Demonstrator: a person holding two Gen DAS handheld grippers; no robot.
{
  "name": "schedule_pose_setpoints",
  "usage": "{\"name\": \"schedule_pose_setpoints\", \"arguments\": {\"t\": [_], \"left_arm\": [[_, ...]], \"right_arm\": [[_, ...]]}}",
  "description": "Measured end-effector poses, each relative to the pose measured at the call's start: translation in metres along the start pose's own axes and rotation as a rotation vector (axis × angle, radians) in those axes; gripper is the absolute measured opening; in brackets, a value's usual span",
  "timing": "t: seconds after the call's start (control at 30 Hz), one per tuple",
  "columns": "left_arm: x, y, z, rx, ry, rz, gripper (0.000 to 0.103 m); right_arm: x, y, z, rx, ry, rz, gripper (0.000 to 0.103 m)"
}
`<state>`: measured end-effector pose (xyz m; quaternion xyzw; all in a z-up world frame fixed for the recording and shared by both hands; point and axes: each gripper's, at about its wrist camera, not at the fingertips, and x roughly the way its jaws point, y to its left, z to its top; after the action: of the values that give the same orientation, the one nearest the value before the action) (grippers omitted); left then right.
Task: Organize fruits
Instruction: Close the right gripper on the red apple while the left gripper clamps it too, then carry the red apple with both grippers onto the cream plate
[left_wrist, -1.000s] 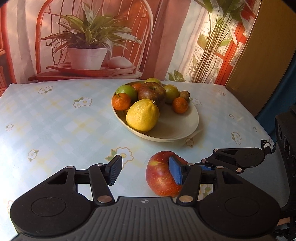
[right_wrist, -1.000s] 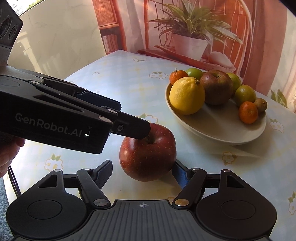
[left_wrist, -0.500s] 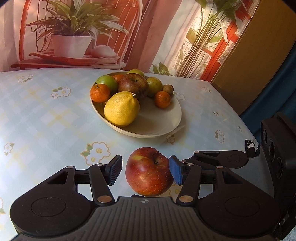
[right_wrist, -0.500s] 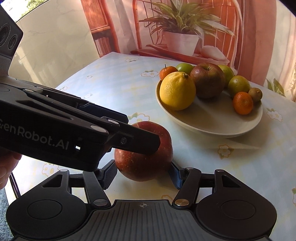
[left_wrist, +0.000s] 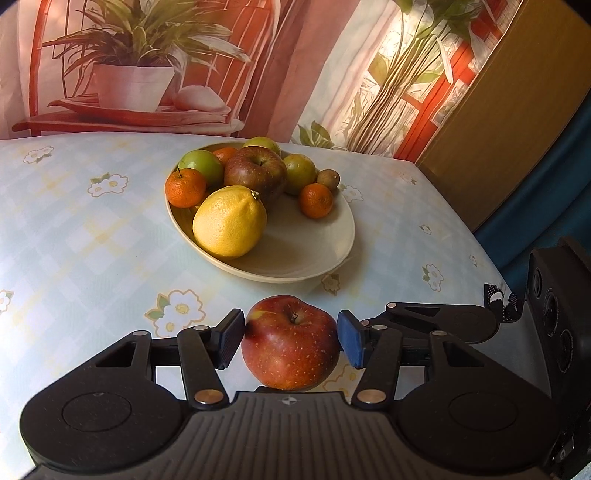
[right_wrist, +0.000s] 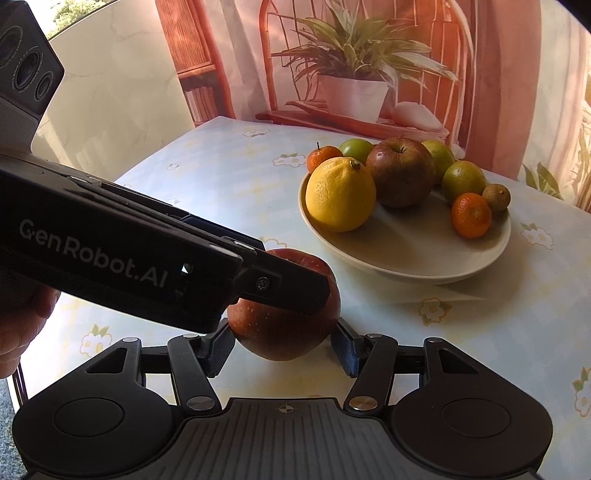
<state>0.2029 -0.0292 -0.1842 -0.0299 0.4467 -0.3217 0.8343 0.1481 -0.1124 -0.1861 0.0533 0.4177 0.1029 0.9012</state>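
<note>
A red apple (left_wrist: 291, 347) sits between the pads of my left gripper (left_wrist: 291, 341); the pads touch or nearly touch its sides. The same apple (right_wrist: 284, 332) lies between the pads of my right gripper (right_wrist: 282, 347), also close on both sides. The left gripper's body (right_wrist: 129, 251) crosses over the apple in the right wrist view and hides its top. A cream bowl (left_wrist: 325, 254) behind holds a lemon (left_wrist: 229, 221), a dark apple (left_wrist: 255, 173), mandarins and green fruits.
The table has a pale blue flowered cloth (left_wrist: 74, 236). Its right edge (left_wrist: 491, 258) is near the bowl. A curtain with a printed plant (left_wrist: 133, 81) hangs behind. A hand (right_wrist: 18, 332) holds the left gripper.
The left gripper has swung around the red apple so it now sits centred between its pads. Both grippers have narrowed onto the apple. The bowl is unmoved.
</note>
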Motion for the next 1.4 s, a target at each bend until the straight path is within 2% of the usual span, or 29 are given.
{"name": "schedule_pose_setpoints", "arguments": {"t": [0.37, 0.73, 1.17, 1.4], "left_arm": [[0.005, -0.017, 0.01, 0.069, -0.026, -0.005, 0.057], [0.008, -0.028, 0.036, 0.112, -0.072, -0.023, 0.057], [0.046, -0.032, 0.072, 0.145, -0.079, 0.015, 0.057], [0.061, -0.026, 0.074, 0.139, -0.056, 0.027, 0.058]], "right_arm": [[-0.014, -0.016, 0.002, 0.008, -0.042, -0.037, 0.053], [-0.026, -0.038, 0.025, -0.027, -0.081, -0.076, 0.053], [0.002, -0.075, 0.05, -0.093, -0.101, -0.131, 0.053], [0.02, -0.084, 0.051, -0.128, -0.076, -0.135, 0.053]]}}
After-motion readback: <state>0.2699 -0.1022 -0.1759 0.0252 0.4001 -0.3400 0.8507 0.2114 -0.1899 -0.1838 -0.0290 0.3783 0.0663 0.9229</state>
